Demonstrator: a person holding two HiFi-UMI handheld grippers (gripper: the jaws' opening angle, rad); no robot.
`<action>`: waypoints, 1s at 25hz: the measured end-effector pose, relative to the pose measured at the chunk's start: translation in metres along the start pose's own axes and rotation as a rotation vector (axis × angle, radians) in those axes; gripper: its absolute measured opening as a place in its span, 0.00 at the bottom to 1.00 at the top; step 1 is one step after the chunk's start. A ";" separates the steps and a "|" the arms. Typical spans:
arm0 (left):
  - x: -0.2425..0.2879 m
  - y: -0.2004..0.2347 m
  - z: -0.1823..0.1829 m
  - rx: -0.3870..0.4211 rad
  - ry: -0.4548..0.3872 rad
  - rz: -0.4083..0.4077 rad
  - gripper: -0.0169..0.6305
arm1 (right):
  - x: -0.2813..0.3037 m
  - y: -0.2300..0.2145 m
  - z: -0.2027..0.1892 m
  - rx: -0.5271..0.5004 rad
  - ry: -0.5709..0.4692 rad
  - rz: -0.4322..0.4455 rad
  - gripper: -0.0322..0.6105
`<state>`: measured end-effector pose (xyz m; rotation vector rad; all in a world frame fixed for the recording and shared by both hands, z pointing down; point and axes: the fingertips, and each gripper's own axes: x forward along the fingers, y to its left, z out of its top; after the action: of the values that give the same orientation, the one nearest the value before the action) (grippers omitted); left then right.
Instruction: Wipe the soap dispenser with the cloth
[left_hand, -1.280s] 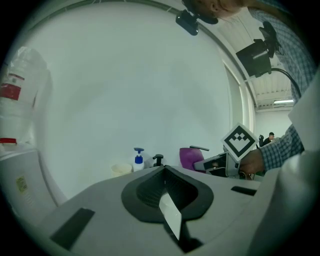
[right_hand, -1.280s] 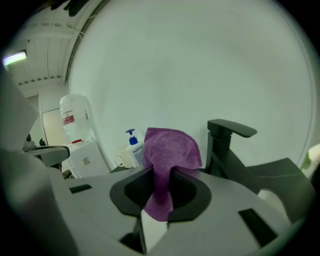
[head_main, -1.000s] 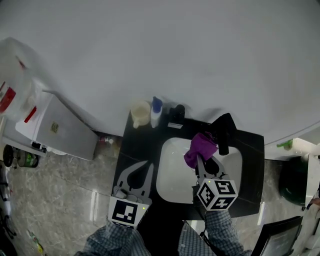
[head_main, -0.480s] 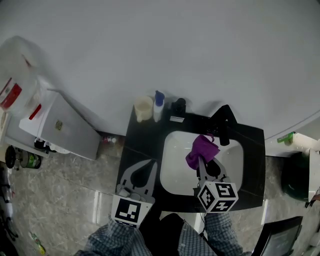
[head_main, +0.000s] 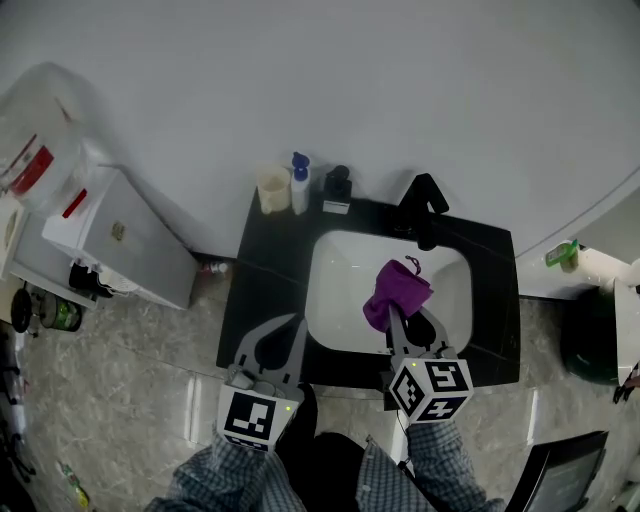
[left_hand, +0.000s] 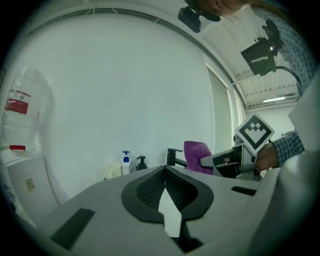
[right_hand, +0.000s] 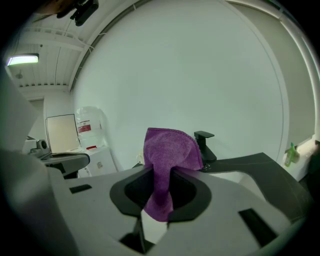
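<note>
Head view: my right gripper (head_main: 398, 318) is over the sink (head_main: 335, 300), clamped on the purple cloth (head_main: 396, 292); the soap dispenser (head_main: 338, 187) stands at the counter's back edge, well apart. Left gripper view: my left gripper (left_hand: 165, 172) is pinched together, empty. Right gripper view: cloth (right_hand: 167, 160) bunched between my jaws.

Soap dispenser (head_main: 338, 186) label — too small to read.
</note>
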<state>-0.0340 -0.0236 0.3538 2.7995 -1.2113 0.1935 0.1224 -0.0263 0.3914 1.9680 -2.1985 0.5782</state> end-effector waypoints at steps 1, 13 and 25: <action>-0.007 -0.010 0.000 0.004 0.000 0.000 0.03 | -0.013 0.000 -0.003 0.001 -0.003 0.003 0.17; -0.113 -0.097 -0.017 0.029 0.004 0.085 0.03 | -0.148 0.011 -0.046 -0.003 -0.048 0.051 0.17; -0.172 -0.131 0.002 0.074 -0.001 0.090 0.03 | -0.213 0.026 -0.056 0.019 -0.068 0.050 0.17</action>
<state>-0.0547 0.1895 0.3223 2.8093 -1.3591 0.2480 0.1179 0.1939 0.3635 1.9750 -2.2971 0.5485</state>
